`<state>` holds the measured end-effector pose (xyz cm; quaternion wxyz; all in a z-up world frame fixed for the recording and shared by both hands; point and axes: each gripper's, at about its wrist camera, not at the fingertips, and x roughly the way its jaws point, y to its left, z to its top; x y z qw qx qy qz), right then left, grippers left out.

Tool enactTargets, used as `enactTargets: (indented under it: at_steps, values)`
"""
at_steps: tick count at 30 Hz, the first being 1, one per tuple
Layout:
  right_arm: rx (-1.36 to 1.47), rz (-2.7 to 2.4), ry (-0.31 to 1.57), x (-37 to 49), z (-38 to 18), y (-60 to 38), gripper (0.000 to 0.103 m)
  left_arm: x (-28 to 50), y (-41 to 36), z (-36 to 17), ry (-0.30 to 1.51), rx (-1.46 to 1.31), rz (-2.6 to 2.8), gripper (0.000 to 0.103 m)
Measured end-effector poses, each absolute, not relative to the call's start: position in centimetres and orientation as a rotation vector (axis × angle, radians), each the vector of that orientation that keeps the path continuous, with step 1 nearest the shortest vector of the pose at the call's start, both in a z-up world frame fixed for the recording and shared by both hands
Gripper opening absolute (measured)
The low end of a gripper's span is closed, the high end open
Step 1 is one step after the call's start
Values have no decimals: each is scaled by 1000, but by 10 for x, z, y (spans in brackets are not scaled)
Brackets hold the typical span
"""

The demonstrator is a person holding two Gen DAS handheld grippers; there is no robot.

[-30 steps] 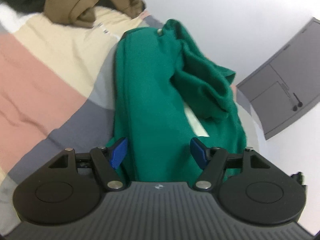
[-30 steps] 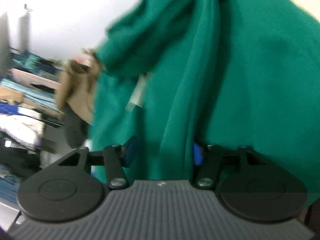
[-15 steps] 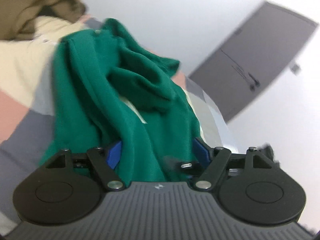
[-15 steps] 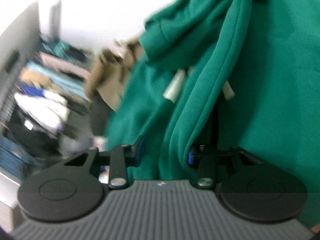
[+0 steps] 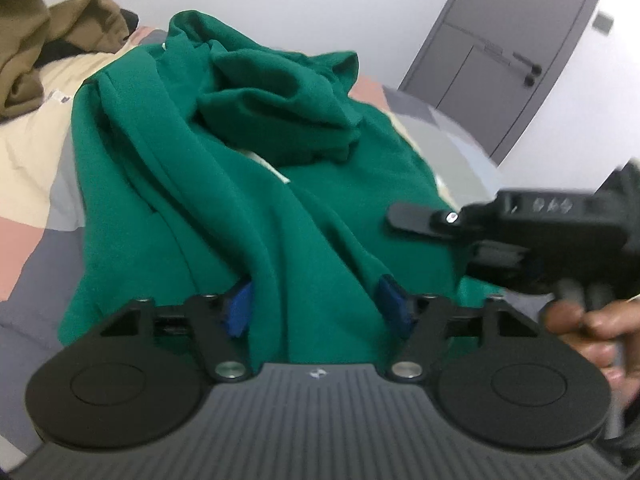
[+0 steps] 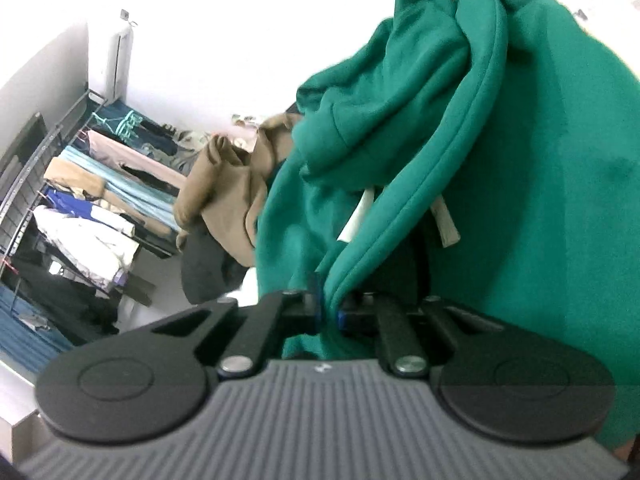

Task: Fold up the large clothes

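A large green hoodie (image 5: 248, 184) lies bunched on the bed, its hood (image 5: 280, 112) crumpled toward the far side. My left gripper (image 5: 316, 312) is low over its near edge. Its jaws are closing, and a thick fold of the green cloth runs between the blue pads (image 5: 239, 309). My right gripper (image 6: 330, 312) is shut on the hoodie's (image 6: 540, 160) ribbed edge and holds it raised, with a white drawstring (image 6: 354, 220) hanging behind. In the left wrist view the right gripper (image 5: 404, 220) reaches in from the right, held by a person's hand (image 5: 588, 320).
The bed has a patchwork sheet (image 5: 28, 152) of cream, pink and grey. A brown garment (image 5: 28, 40) lies at the far left of it, also in the right wrist view (image 6: 224, 192). A grey door (image 5: 500, 60) stands behind. A full clothes rack (image 6: 80, 200) lines the wall.
The left gripper slid sideways and rolled level, and its jaws narrowed around the fold. The right gripper closed on the hoodie's edge and rose, and it now shows in the left wrist view.
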<state>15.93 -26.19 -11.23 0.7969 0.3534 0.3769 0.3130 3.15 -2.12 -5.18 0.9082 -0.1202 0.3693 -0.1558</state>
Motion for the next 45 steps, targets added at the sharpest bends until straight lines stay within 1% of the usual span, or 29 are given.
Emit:
enactTargets:
  at_steps: [1,2,3,5,10,12,15,17,22,27,31,37,42,45]
  values:
    - [749,660,817,159,-113,-263,9,32,-27,-54,763,-212,-296,48]
    - [741,645,821,159,-114,-264,8,33,-31,-56,765,-170,-262,27]
    - [738,632,815,159,-113,-267,8,34,-34,-57,760,-144,-240,18]
    - [734,602,785,159,-106,-276,8,34,-25,-52,731,-192,-240,13]
    - [716,508,617,162,-66,-318,8,22,41,-13,582,-352,-172,12]
    - [723,456,558,165,-52,-344,8,22,81,2,512,-425,-103,12]
    - [745,376,494,181,-38,-380,8,32,136,11,462,-532,-9,12]
    - [717,323,464,195,-30,-391,7,43,167,13,440,-577,54,12]
    - [648,174,345,229,-19,-425,7,76,221,14,393,-560,193,12]
    - [630,3,224,259,-30,-454,7,103,270,-13,375,-615,359,12]
    - [662,-115,246,289,-64,-480,7,131,295,-47,423,-612,471,12]
    - [597,-217,400,321,-123,-499,8,168,317,-90,566,-554,531,12]
    - [590,-222,485,331,-149,-508,8,177,315,-94,598,-503,539,12]
    - [569,-225,488,330,-150,-508,9,172,311,-93,600,-488,534,13]
